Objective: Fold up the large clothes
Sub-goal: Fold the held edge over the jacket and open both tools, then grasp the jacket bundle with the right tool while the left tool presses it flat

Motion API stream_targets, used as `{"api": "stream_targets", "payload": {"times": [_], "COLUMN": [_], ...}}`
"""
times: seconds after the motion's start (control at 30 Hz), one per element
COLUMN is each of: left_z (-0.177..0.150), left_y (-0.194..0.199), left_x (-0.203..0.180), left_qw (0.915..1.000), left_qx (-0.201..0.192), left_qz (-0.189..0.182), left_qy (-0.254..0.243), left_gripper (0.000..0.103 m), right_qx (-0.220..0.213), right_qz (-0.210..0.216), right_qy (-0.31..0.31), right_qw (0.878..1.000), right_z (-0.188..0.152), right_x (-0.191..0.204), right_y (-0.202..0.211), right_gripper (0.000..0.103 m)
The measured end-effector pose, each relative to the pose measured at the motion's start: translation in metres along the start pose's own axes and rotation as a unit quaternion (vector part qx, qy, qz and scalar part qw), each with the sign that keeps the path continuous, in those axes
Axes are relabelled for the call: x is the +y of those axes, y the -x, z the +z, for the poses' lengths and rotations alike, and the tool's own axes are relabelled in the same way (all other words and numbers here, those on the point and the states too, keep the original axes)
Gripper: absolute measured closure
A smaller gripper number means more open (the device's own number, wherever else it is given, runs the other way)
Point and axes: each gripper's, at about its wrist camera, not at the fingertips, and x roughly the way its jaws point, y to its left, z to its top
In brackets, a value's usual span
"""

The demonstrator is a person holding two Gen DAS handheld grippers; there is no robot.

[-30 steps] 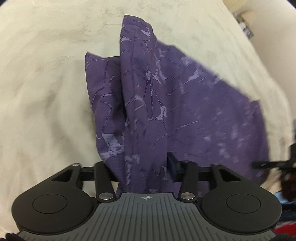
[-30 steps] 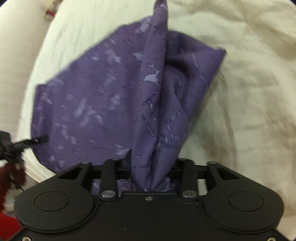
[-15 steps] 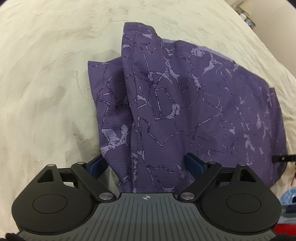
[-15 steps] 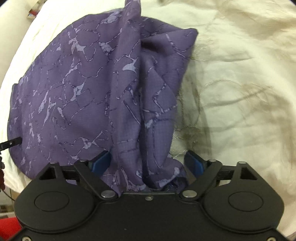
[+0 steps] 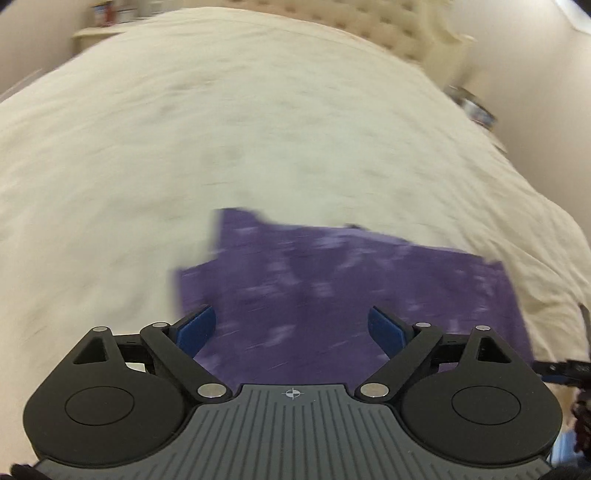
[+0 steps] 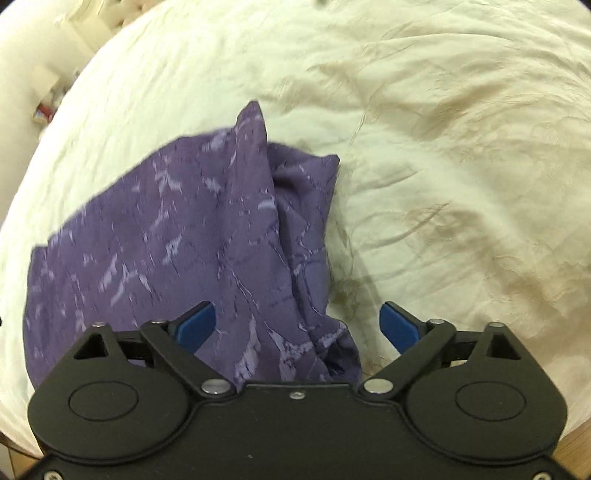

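- Both tongs now stand with blades wide apart and nothing between them; half a second back they were already parting over bunched cloth, and a second back each was clamped on a gathered corner. We read this as the fold released and laid down.
- The purple garment [image 6: 192, 236] lies on the cream bedspread [image 6: 461, 155], near us, just beyond the left tongs [image 5: 291, 326] and the right tongs [image 6: 299, 323].
- Left view has swung up and away: heavy motion blur, far more bed in sight, the headboard [image 5: 388, 22] now visible at the far edge. We judge that hand to be withdrawing.
- Left view shows the garment [image 5: 351, 288] as a flattish, roughly rectangular panel with a stepped far-left corner; detail is lost to blur.
- Right view is sharper and shows what the left cannot: a raised ridge and bunched folds along the garment's right side, near the blades.
- Our judgement: that bunched edge wants smoothing before another fold.
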Motion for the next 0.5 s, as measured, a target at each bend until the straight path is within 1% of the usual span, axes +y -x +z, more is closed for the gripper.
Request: {"api": "stream_targets", "payload": {"times": [0.07, 0.13, 0.27, 0.33, 0.43, 0.5], "left_z": [0.004, 0.007, 0.006, 0.005, 0.003, 0.003], "left_y": [-0.016, -0.033, -0.064, -0.075, -0.089, -0.102], "left_x": [-0.021, -0.043, -0.082, -0.100, -0.116, -0.122], "left_qw": [0.9998, 0.9996, 0.9987, 0.9979, 0.9970, 0.9963], "left_qx": [0.001, 0.009, 0.019, 0.023, 0.030, 0.038], "left_qz": [-0.015, -0.017, 0.008, 0.013, 0.027, 0.044], "left_qy": [-0.014, -0.023, -0.048, -0.060, -0.067, -0.063], "left_gripper": [0.013, 0.013, 0.014, 0.015, 0.015, 0.015], "right_qx": [-0.004, -0.006, -0.009, -0.007, -0.003, 0.003], "right_qz": [0.002, 0.003, 0.009, 0.015, 0.023, 0.033], "right_qy": [-0.009, -0.006, -0.004, 0.001, 0.016, 0.025], "right_qw": [1.000, 1.000, 1.000, 1.000, 1.000, 0.999], "right_z": [0.000, 0.001, 0.003, 0.003, 0.004, 0.006], "right_x": [0.002, 0.002, 0.008, 0.011, 0.013, 0.011], "right_y": [-0.002, -0.001, -0.003, -0.003, -0.003, -0.006], "right_gripper": [0.006, 0.006, 0.006, 0.006, 0.006, 0.006]}}
